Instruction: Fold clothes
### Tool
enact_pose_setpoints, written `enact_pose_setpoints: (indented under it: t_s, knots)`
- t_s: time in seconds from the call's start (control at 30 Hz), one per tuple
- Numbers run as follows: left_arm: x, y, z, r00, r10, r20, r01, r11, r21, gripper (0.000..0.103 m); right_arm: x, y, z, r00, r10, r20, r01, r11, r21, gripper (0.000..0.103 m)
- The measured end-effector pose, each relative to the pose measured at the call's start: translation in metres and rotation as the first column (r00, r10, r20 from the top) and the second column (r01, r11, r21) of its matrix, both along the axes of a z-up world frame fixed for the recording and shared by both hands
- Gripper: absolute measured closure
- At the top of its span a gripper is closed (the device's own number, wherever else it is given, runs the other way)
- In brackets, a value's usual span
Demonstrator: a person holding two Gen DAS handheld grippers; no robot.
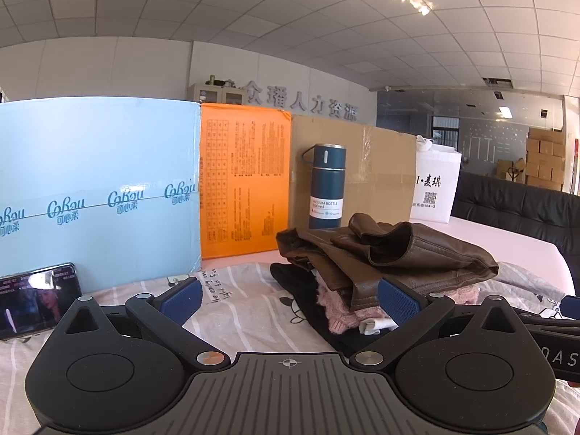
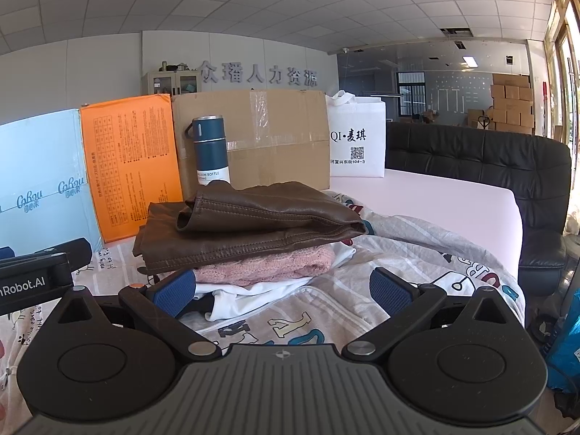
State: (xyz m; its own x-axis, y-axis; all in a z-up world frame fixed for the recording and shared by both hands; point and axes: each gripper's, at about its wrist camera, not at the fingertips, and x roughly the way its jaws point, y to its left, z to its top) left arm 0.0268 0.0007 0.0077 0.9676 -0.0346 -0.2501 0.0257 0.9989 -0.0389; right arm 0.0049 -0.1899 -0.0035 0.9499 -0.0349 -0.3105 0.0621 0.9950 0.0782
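Observation:
A stack of folded clothes sits on a patterned bedsheet [image 2: 417, 253]. A brown leather jacket [image 2: 253, 224] lies on top, also in the left wrist view [image 1: 398, 253]. Under it are a pink knit sweater [image 2: 268, 268], a white garment [image 2: 261, 297] and a black garment [image 1: 311, 304]. My left gripper [image 1: 290, 299] is open and empty, just in front of the stack's left side. My right gripper [image 2: 282, 288] is open and empty, its left pad [image 2: 174, 290] close to the stack's front corner. The left gripper's body [image 2: 36, 272] shows at the left of the right wrist view.
Behind the stack stand a blue vacuum bottle [image 2: 210, 152], a light blue box [image 1: 94, 195], an orange box [image 1: 243, 181], a cardboard box [image 2: 261, 137] and a white bag [image 2: 357, 137]. A phone [image 1: 36, 297] leans at the left. A black sofa [image 2: 489, 181] is at the right.

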Motion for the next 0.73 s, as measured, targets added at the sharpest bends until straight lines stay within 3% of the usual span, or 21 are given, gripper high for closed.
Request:
enact_pose_setpoints:
  t_s: [0.73]
  knots:
    - [0.0005, -0.0032, -0.0012, 1.000, -0.007, -0.004, 0.007, 1.000, 0.012, 0.000, -0.0007, 0.0022, 0.0009, 1.000, 0.006, 0.003, -0.006, 1.000, -0.011, 0.000]
